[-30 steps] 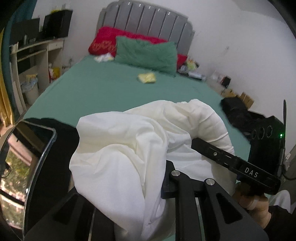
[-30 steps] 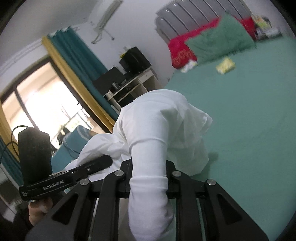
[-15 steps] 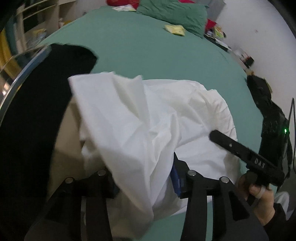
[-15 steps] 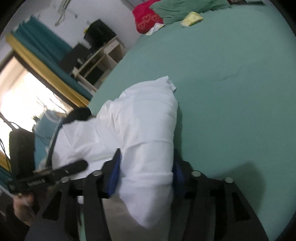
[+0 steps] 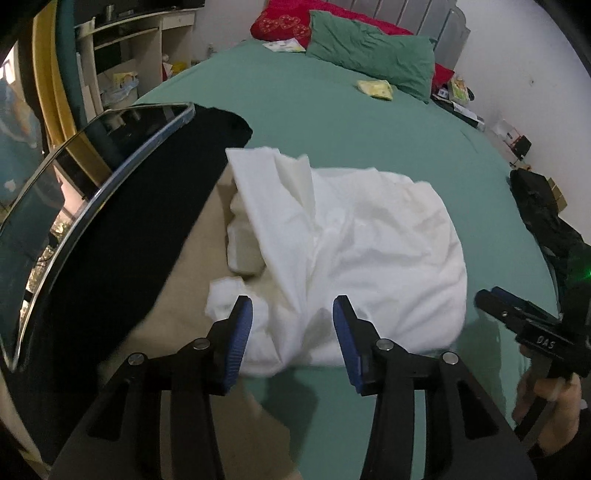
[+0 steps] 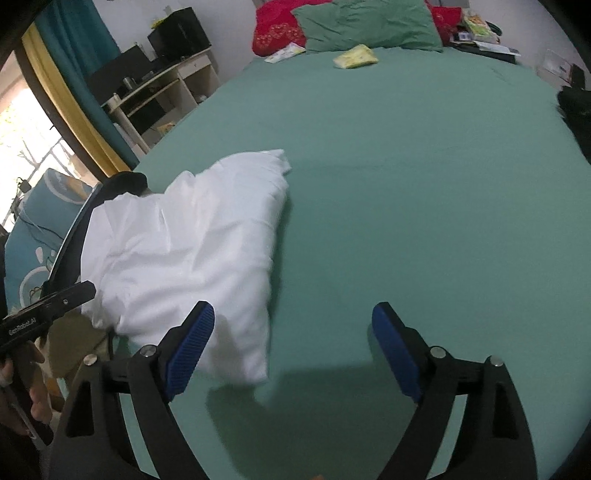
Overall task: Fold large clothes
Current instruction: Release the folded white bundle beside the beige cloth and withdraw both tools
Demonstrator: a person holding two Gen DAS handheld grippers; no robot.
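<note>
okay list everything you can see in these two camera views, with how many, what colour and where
garment: 1, white, bunched on bed's near left
bed: 1, green sheet
pillows: 2, green in front of red, at headboard
packet: 1, yellow, near pillows
dark clothes: 1 pile, black, bed's right edge
desk: 1, pale, left of bed
curtain: teal and yellow, by window
left gripper: black, blue pads, open over garment
right gripper: black, blue pads, open, beside garment

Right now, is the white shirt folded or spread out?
Neither: the white shirt lies in a crumpled heap on the bed.
</note>
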